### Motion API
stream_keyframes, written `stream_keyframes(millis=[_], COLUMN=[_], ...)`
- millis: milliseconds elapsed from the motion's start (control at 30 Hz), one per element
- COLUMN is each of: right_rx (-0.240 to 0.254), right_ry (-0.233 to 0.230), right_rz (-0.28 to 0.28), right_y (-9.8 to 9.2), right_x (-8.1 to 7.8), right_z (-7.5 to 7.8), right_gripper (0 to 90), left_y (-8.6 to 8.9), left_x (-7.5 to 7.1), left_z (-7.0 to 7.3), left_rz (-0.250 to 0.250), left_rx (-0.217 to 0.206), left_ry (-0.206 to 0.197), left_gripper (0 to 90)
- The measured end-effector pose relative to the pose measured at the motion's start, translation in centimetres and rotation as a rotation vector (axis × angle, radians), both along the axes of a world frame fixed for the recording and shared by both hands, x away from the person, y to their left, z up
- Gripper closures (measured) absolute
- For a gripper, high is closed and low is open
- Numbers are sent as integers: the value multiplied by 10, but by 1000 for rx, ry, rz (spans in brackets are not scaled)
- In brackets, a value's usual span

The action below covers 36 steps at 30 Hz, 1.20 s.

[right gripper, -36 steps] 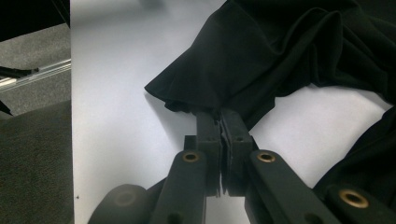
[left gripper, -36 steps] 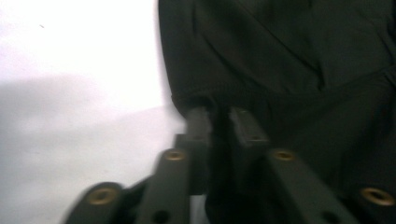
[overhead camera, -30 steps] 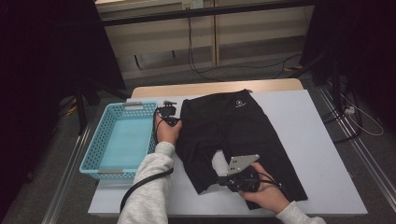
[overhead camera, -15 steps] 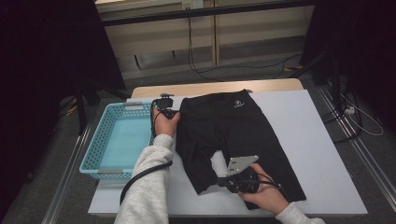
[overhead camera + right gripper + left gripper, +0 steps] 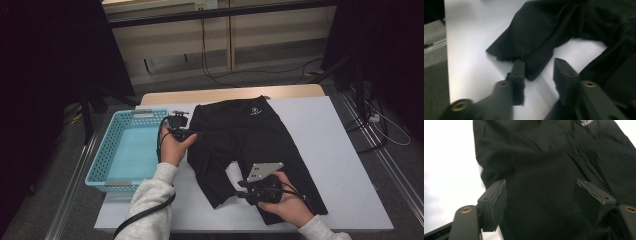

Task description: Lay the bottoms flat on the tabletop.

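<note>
Black shorts (image 5: 250, 140) lie flat on the white table (image 5: 340, 150), waistband at the far side. My left gripper (image 5: 186, 133) hovers at the shorts' left edge near the waist. In the left gripper view its jaws have just been opening; the pads (image 5: 495, 200) stand wide apart over the black fabric (image 5: 541, 170), pressing nothing. My right gripper (image 5: 240, 194), topped by a grey plate, sits by the crotch at the near side. Its jaws have just been opening too; the tip of a leg hem (image 5: 534, 67) lies loose between the parted fingers (image 5: 518, 75).
A light blue plastic basket (image 5: 102, 155) stands on the table's left part, close beside my left hand. White table surface shows to the right of the shorts. Beyond the far edge are a dark floor, cables and table legs.
Both grippers' jaws have parted. My left hand has shifted and risen a little at the shorts' left edge. My right hand has stayed put, and the leg hem now lies free.
</note>
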State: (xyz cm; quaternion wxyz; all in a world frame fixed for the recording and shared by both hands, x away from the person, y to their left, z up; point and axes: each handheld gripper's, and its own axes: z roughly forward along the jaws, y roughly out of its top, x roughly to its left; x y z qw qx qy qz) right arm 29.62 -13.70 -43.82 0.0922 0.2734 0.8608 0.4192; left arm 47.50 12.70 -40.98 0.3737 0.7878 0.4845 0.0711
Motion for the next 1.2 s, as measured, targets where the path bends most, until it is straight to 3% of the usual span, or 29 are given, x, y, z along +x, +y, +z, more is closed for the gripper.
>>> stream_keyframes(millis=[100, 233, 433, 533, 600, 667, 800, 933, 1033, 1067, 1200], right_rx=[21, 33, 26, 30, 60, 99, 152, 88, 71, 47, 17], right_ry=[-20, -31, -44, -36, -25, -20, -28, -33, -41, -55, -28], right_rz=[-41, -84, -35, -75, -100, -93, -111, -152, -138, -136, -101], right_y=[-2, 4, 19, 17, 13, 10, 3, 10, 21, 26, 42], right_x=[2, 7, 11, 15, 18, 20, 24, 26, 25, 24, 25], right_z=[6, 5, 9, 9, 11, 15, 22, 12, 7, 6, -1], right_gripper=[500, 497, 510, 477, 464, 451, 439, 511, 647, 653, 681], left_y=[4, 8, 13, 14, 15, 16, 16, 15, 15, 15, 13], left_x=[-16, -34, -51, -57, -61, -62, -65, -69, -72, -73, -75], left_z=[0, 2, 3, 2, 1, 0, -1, -5, -4, -4, -5], left_rz=[-19, -42, -65, -77, -60, -73, -74, -81, -84, -83, -87], left_rx=[-8, -5, 2, 0, -22, -2, -8, 0, -4, 0, 6], left_ry=[1, -28, -47, -62, -88, -70, -69, -60, -62, -63, -67], left_gripper=[236, 224, 210, 209, 215, 210, 206, 205, 204, 204, 204])
